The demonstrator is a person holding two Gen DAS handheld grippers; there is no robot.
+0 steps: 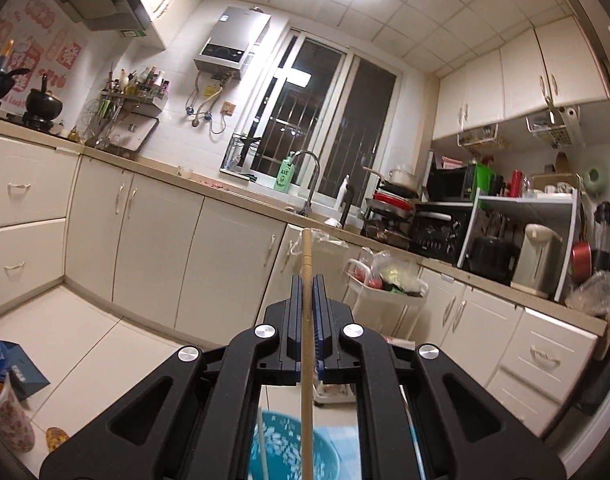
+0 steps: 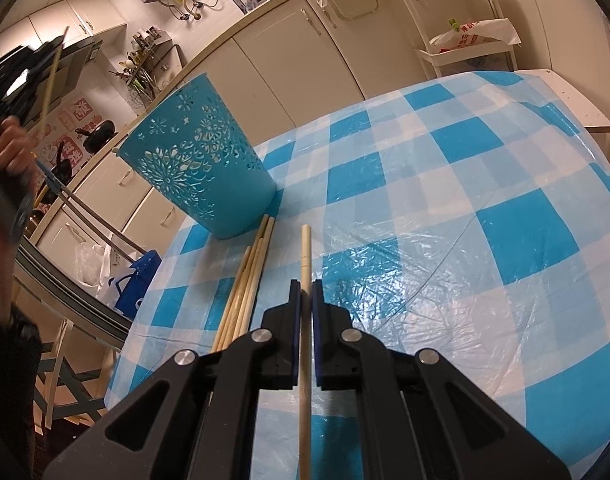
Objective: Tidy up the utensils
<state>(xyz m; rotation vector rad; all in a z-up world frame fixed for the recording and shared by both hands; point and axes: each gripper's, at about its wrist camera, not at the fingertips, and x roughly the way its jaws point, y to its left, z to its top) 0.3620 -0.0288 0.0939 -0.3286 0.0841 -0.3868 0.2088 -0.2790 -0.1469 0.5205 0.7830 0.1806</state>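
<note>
- The round table under a blue-and-white checked plastic cloth fills the right wrist view; it serves as the work surface, with everything for the task gathered at its near left edge.
- The tall turquoise plastic bin with cut-out flower patterns stands upright on the cloth, just beyond the loose sticks. Judging by the task, it is where the utensils are meant to go. In the left wrist view its rim shows directly beneath that gripper, with a thin pale stick already leaning inside.
- The left gripper is lifted high and tilted toward the kitchen cabinets, its jaws pressed together on a pale wooden chopstick that runs down between them toward the bin's opening — apparently held upright so it can drop in end first.
- The right gripper sits low over the cloth, jaws closed on a second light wooden chopstick; its tip points ahead to the right of the bin's base. Whether it has cleared the cloth I cannot tell.
- A bundle of loose wooden chopsticks lies on the cloth just left of the held one, tips touching or nearly touching the bin's foot — still waiting to be collected.
</note>
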